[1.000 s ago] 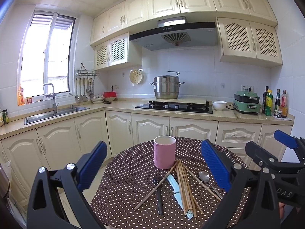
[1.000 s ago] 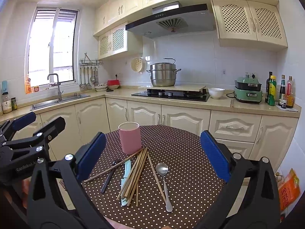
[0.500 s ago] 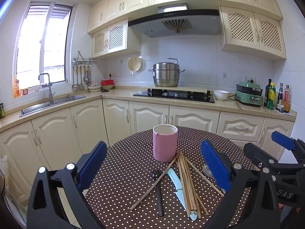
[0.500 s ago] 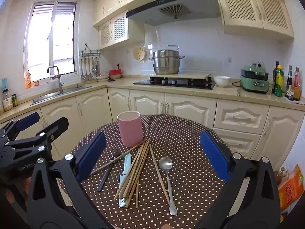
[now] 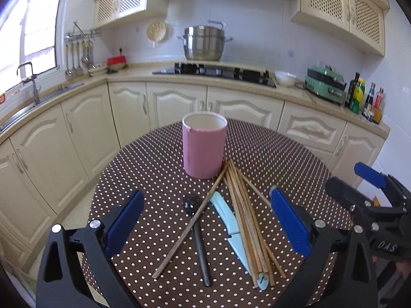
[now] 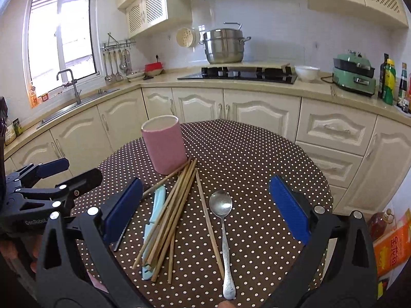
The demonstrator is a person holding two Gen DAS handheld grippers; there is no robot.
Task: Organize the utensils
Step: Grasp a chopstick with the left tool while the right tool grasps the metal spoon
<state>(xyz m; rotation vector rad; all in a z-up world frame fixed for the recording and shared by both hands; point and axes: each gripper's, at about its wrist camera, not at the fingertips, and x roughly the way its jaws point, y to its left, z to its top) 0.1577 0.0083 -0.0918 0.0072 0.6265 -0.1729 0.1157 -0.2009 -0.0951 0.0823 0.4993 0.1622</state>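
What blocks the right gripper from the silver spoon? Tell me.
Nothing visible. The right gripper is open above the silver spoon, which lies apart from the chopsticks on the table.

Chopsticks [image 6: 170, 213], knife [image 6: 154, 220], spoons [image 6: 223, 220] lie flat beside upright pink cup [image 6: 164, 145].

Both grippers, the left gripper [image 5: 205, 220] and right gripper [image 6: 205, 210], have dipped lower and closer over the scattered utensils.

A home kitchen: cream panelled cabinets [image 6: 259, 110] run under a beige bench [image 6: 231, 83] with a black gas hob [image 6: 239, 74], a stainless steel steamer pot [image 6: 223, 45], a steel sink [image 6: 77, 104] by the window [image 6: 61, 38], and hanging ladles [image 6: 114, 63].
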